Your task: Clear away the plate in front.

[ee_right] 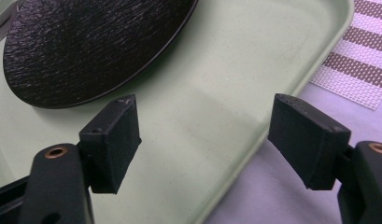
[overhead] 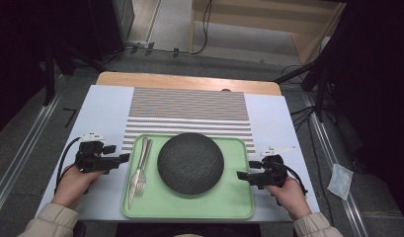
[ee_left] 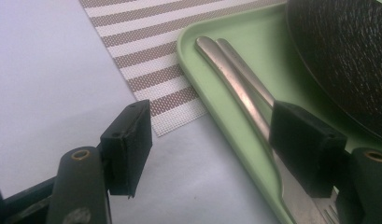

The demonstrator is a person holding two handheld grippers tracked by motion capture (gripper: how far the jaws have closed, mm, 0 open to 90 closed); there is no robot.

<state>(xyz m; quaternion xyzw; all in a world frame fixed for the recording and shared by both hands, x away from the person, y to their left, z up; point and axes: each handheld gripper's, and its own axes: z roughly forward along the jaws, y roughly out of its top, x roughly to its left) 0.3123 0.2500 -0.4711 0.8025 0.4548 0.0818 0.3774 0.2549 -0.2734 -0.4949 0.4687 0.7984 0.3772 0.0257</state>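
A pale green tray (overhead: 160, 203) lies at the table's near edge. On it sit a round black textured plate (overhead: 190, 162) and, along its left side, a metal knife and fork (overhead: 139, 173). My left gripper (overhead: 123, 158) is open at the tray's left rim. In the left gripper view its jaws straddle that tray rim (ee_left: 212, 109), with the knife and fork (ee_left: 240, 88) running under the right one. My right gripper (overhead: 242, 175) is open at the tray's right rim. Its jaws straddle the tray rim (ee_right: 254, 144), and the plate (ee_right: 86, 46) lies beyond them. Both grippers hold nothing.
A brown-and-white striped placemat (overhead: 189, 113) lies under the tray's far side, on a white table cover (overhead: 105, 113). The wooden table edge (overhead: 189, 81) runs along the back. Cables and a clear plastic bag (overhead: 340, 180) lie on the floor to the right.
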